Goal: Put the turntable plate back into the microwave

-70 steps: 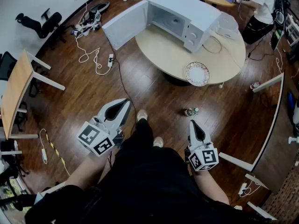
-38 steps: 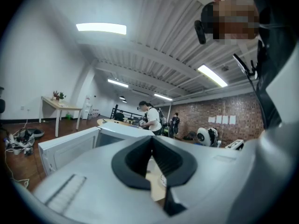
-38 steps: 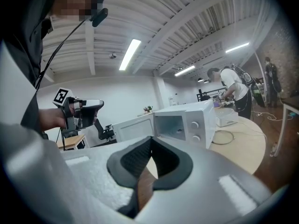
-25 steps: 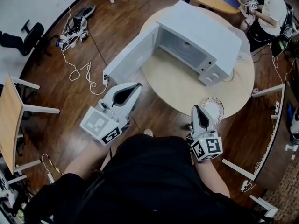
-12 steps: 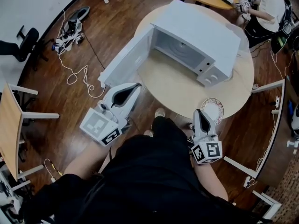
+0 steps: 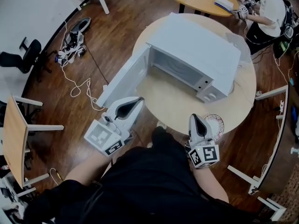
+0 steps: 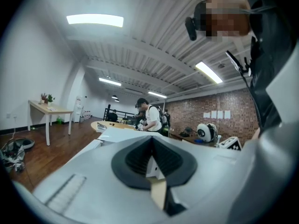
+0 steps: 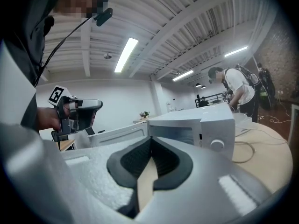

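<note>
Head view first: stands at the near rim of a round wooden table (image 6: 174, 107), dark-sleeved, with a gripper in each hand. Holds the left gripper (image 6: 139, 100) near the table's left rim, aimed toward the open door (image 6: 124, 80) of the white microwave (image 6: 201, 48). Holds the right gripper (image 6: 194, 117) over the near rim, aimed ahead. Finds the turntable plate (image 6: 217, 122), patterned at its rim, lying flat on the table just right of that gripper. Lies outside the microwave and apart from it, partly covered by the gripper. Shows only black-and-white square markers on the left cube (image 6: 103, 139) and the right cube (image 6: 204, 155). Print on the microwave's control panel too small to read. Left gripper view next: looks roughly level across the room, jaws pressed together with nothing between them. Takes in a brick wall (image 7: 233, 108) with white sheets (image 7: 217, 114) pinned to it, writing too small to read, and a person in a white shirt (image 7: 150, 116) at a far table. Right gripper view last: jaws clenched tip to tip, empty, tilted slightly downward. Faces the microwave's front corner with its round dial (image 8: 216, 145), door swung out to the left. Catches a cable (image 8: 245, 154) on the tabletop and, at upper left, the other gripper gripped in a hand (image 8: 46, 118).
</note>
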{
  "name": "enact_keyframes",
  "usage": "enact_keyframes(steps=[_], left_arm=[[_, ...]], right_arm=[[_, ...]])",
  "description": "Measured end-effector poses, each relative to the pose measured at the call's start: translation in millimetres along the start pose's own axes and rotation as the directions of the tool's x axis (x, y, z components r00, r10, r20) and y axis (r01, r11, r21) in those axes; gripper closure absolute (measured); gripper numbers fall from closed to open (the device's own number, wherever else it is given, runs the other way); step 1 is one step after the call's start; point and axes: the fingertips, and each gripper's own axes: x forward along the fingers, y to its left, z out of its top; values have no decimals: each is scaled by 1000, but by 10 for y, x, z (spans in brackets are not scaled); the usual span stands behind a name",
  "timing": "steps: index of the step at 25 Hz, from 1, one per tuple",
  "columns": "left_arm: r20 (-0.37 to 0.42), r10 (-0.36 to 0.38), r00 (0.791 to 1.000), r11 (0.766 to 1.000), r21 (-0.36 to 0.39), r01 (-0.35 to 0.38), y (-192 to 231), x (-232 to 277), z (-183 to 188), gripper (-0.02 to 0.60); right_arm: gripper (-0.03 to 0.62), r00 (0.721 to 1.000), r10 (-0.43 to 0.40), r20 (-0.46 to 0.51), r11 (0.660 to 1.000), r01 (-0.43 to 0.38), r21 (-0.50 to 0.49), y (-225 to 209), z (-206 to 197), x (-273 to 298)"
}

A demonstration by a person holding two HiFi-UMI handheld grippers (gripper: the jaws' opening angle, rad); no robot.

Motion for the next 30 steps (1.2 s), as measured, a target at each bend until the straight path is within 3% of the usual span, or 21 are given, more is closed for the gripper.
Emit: enact_keyframes(steps=[12, 22, 30], left_arm=[[-31, -69, 997, 997, 38, 70, 215, 616, 228, 578], [-49, -44, 998, 996, 78, 48, 433, 968, 282, 577], [-88, -83, 993, 991, 97, 92, 366, 1171, 269, 578]], right_arm=[[593, 999, -48, 20, 998, 47, 35, -353, 161, 335], [593, 998, -43, 52, 999, 42, 28, -593, 222, 549], [593, 997, -53, 51, 998, 51, 38, -644, 147, 562]])
